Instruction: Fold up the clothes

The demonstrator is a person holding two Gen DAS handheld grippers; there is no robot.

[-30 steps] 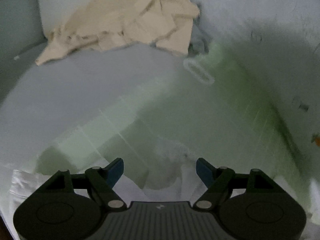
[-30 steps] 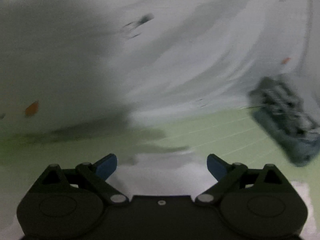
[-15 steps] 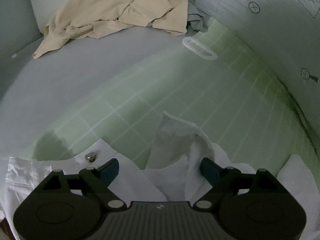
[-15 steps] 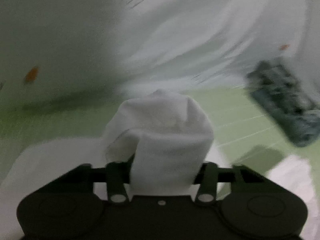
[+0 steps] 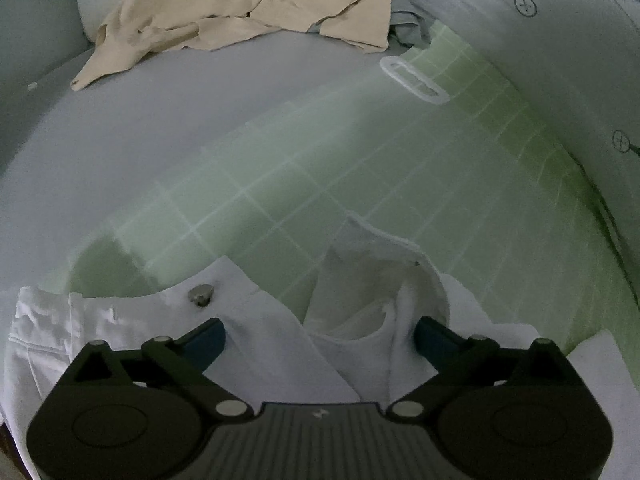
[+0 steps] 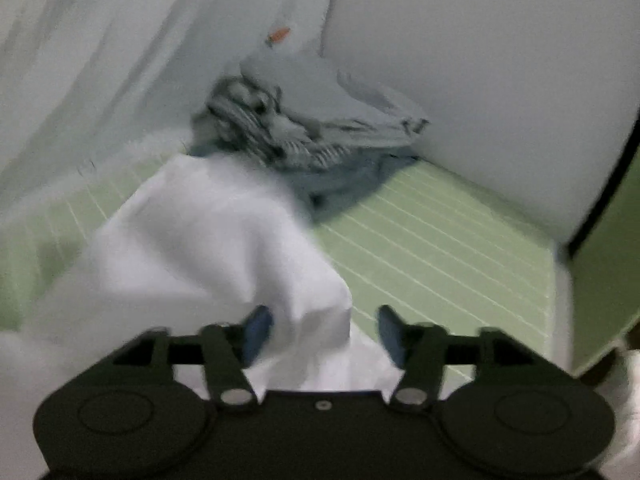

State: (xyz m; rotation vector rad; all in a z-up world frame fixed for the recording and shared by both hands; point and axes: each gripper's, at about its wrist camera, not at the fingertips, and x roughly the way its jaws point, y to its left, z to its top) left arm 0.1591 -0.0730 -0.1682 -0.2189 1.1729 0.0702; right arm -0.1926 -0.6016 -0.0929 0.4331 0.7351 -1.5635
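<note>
Left gripper (image 5: 320,334) sits low in the frame, jaws spread wide, released, over the white garment (image 5: 248,332) that lies rumpled on the green gridded mat (image 5: 304,184); a metal button (image 5: 201,293) shows on the waistband at lower left. A beige garment (image 5: 256,4) lies heaped at top centre, with a white plastic loop (image 5: 416,79) to its lower right. Right gripper (image 6: 325,330): jaws apart, a fold of the white garment (image 6: 208,240) between the blue pads (image 6: 256,330), touching the left one; the view is blurred. A striped clothes pile (image 6: 304,128) sits in the upper centre corner.
</note>
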